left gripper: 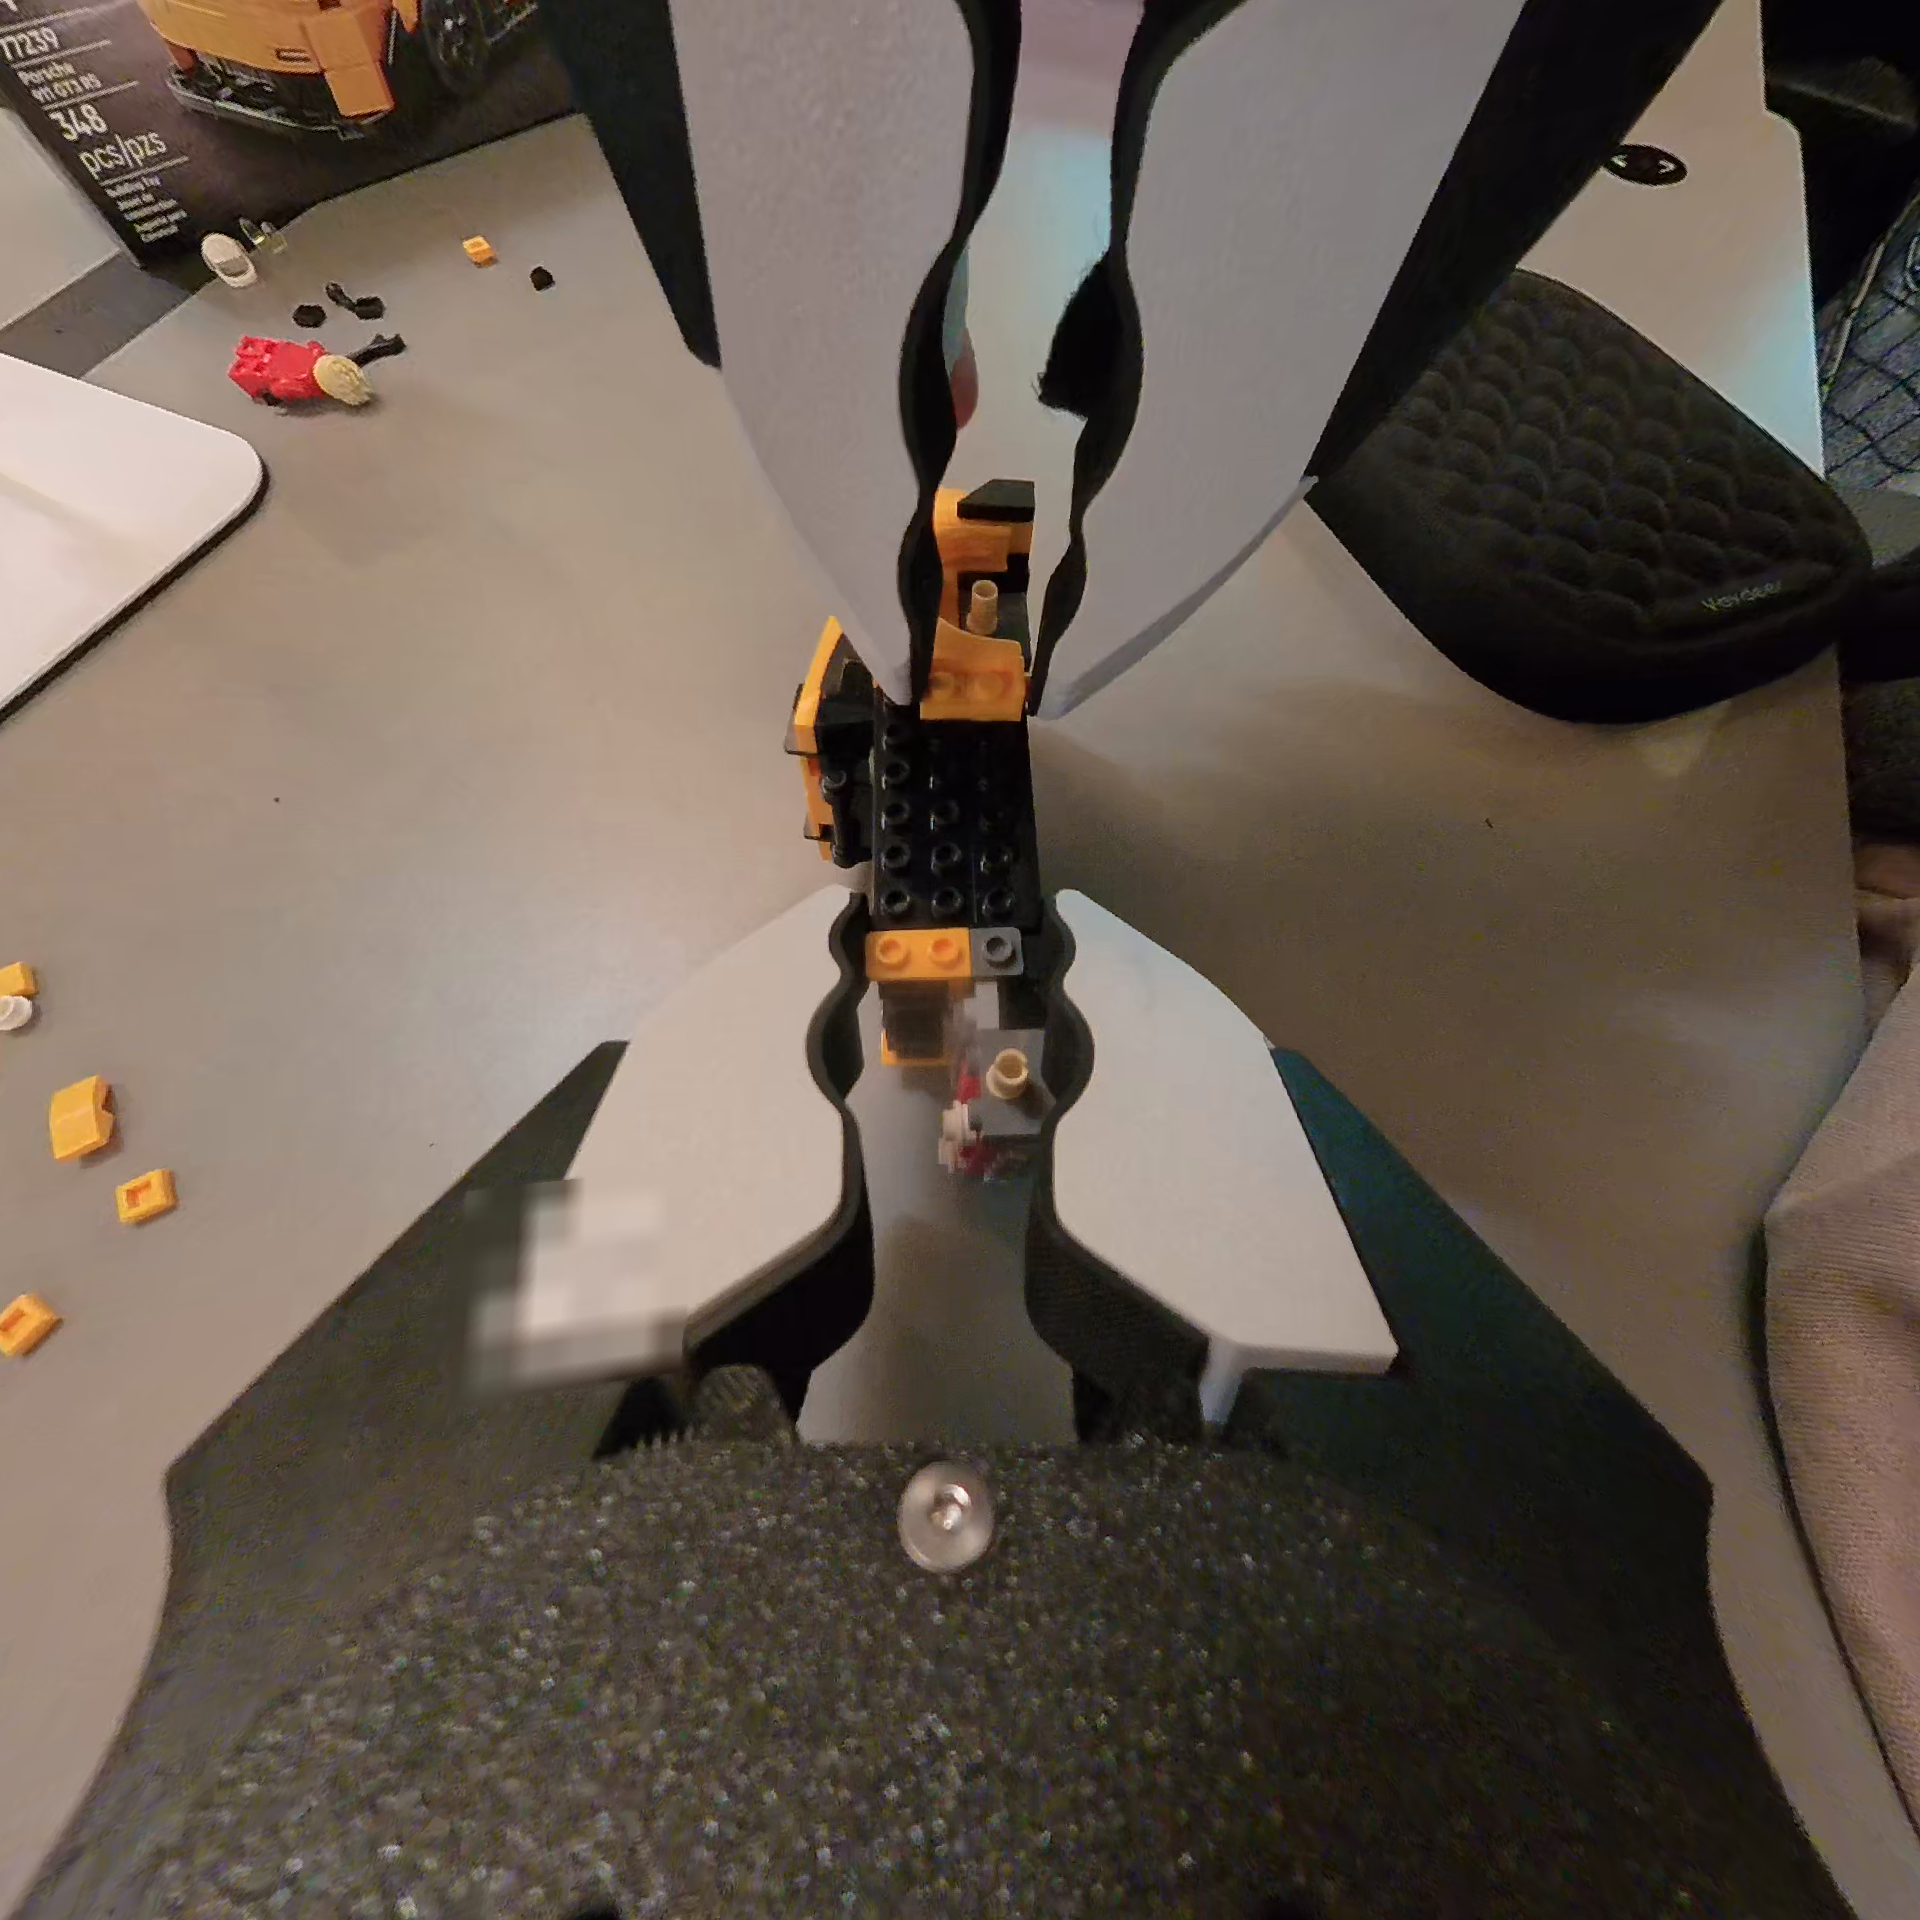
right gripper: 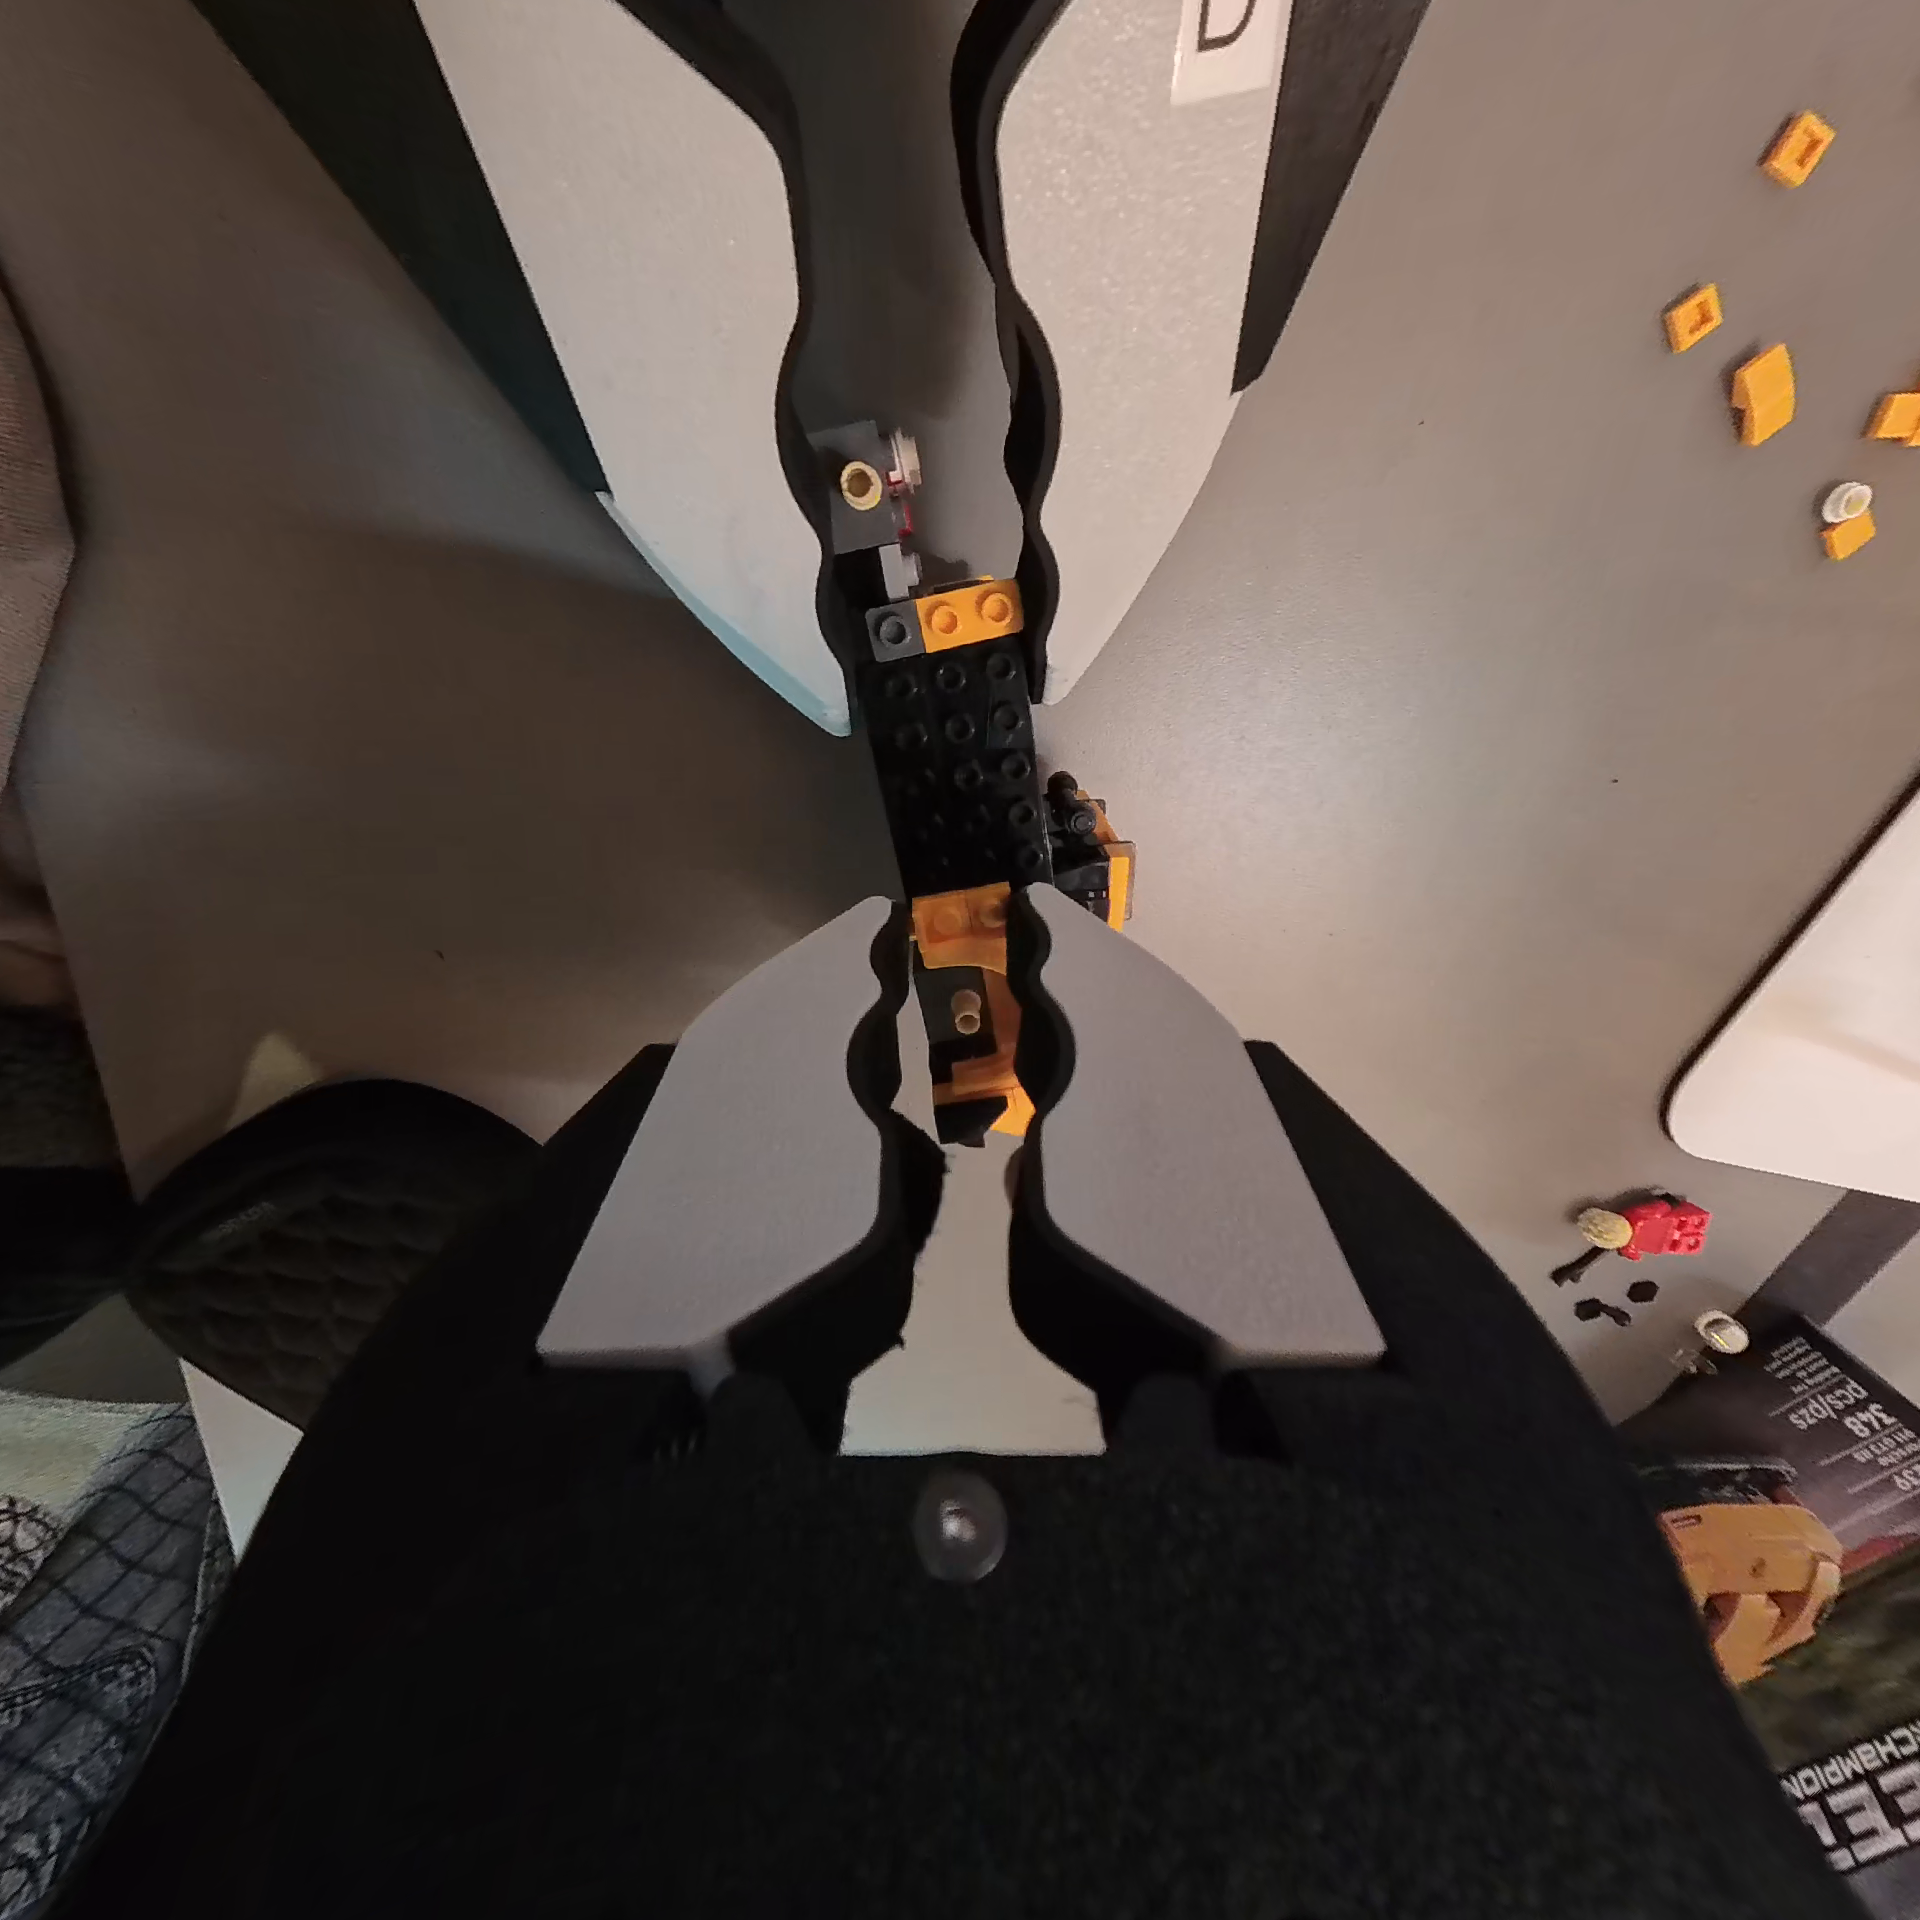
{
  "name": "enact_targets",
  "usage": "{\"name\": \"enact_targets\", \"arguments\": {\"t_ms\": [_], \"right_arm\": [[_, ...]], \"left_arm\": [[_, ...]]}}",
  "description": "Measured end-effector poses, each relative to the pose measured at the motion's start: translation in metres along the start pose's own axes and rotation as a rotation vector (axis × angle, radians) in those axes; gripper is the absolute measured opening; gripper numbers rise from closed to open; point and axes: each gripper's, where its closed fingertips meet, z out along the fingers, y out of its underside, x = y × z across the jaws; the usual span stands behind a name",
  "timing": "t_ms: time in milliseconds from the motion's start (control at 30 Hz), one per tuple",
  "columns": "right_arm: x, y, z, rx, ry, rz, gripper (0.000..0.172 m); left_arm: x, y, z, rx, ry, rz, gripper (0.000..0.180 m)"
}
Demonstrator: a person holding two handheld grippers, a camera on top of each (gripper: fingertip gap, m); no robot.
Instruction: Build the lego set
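You have white printed lettering and numerals on the dark cardboard box with an orange toy car pictured on it [left gripper: 114,125]; the same box shows in the right wrist view [right gripper: 1829,1455]. A small pale brand mark sits on the black quilted cushion [left gripper: 1745,597]. A white sticker [right gripper: 1226,47] bearing a dark character is on a finger of the left gripper [right gripper: 945,665]

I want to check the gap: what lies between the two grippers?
In both wrist views, the black studded plate of the brick model spans it; left gripper and right gripper each clamp one end.
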Motion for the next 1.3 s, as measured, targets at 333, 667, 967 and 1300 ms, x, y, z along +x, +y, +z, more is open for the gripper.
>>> {"name": "enact_targets", "arguments": {"t_ms": [333,667,967,1300], "right_arm": [[-0.001,-0.002,-0.004,0.043,-0.031,-0.038,0.018],[-0.002,-0.001,-0.003,0.042,-0.043,-0.040,0.017],[-0.001,-0.007,0.003,0.056,-0.022,-0.086,0.040],[0.002,-0.007,0.009,0.074,0.027,-0.121,0.028]], "left_arm": [[0.000,0.000,0.000,0.001,0.005,-0.002,0.031],[0.001,0.000,0.000,0.002,0.006,0.004,0.031],[0.001,-0.001,0.000,0.003,0.009,-0.003,0.031],[0.001,0.000,0.000,0.001,0.011,-0.006,0.031]]}}
